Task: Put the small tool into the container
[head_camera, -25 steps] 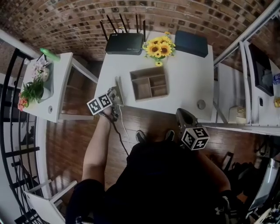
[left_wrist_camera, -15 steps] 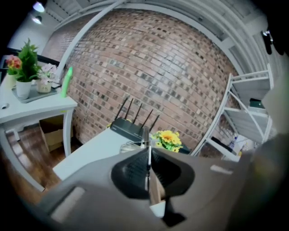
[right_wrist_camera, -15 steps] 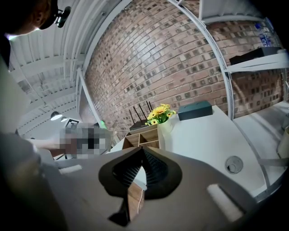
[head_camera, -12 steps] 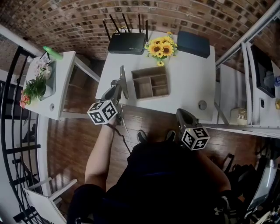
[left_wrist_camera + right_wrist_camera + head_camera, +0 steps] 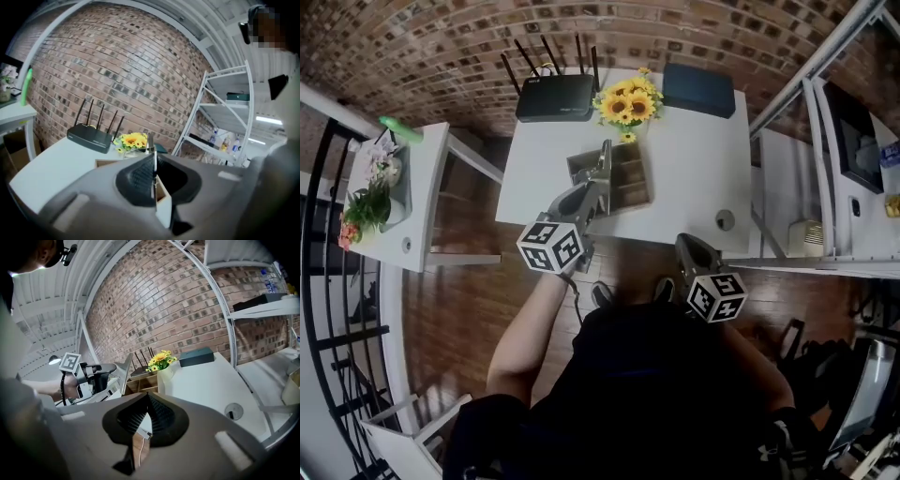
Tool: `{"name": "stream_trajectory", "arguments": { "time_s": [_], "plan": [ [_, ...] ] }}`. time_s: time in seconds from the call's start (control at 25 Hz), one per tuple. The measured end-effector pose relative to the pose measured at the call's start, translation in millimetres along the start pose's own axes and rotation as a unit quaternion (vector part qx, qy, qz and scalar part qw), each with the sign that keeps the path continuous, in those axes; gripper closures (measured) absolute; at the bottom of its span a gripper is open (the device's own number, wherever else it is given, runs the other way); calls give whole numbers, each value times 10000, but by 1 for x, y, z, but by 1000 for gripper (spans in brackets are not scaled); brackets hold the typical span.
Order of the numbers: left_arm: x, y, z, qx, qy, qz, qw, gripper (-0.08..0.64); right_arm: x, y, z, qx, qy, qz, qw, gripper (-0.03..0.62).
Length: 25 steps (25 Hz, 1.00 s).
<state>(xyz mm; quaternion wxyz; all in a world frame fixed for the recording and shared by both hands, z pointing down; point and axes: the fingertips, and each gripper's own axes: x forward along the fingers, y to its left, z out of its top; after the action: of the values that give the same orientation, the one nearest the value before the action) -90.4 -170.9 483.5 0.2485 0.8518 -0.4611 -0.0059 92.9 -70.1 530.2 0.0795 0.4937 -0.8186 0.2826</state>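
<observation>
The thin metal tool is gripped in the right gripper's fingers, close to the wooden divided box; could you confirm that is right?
Not quite: it is the left gripper that grips it. The left gripper view shows its fingers shut on the thin metal tool, close to the wooden divided box. The right gripper is shut with nothing between its fingers.

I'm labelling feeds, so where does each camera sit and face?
Head view: on the person's head, looking down at the table; torso and forearm show.
Left gripper view: rides the left gripper, faces the router; jaws shut on the small tool.
Right gripper view: rides the right gripper, faces the sunflowers; jaws shut.
All share the sunflowers.
</observation>
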Motion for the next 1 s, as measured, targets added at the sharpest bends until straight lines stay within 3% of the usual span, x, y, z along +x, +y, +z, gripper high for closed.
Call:
{"name": "stream_trajectory", "arguments": {
  "time_s": [0.36, 0.68, 1.0],
  "plan": [
    [38, -28, -21, 878, 182, -328, 9954, 554, -23, -28, 1, 174, -90, -444, 9988, 581],
    [62, -44, -46, 1682, 371, -508, 9837, 554, -41, -44, -4, 305, -126, -695, 9970, 581],
    [75, -41, -70, 2154, 442, -483, 9743, 554, -49, -54, -7, 331, -84, -817, 9961, 581]
  ]
}}
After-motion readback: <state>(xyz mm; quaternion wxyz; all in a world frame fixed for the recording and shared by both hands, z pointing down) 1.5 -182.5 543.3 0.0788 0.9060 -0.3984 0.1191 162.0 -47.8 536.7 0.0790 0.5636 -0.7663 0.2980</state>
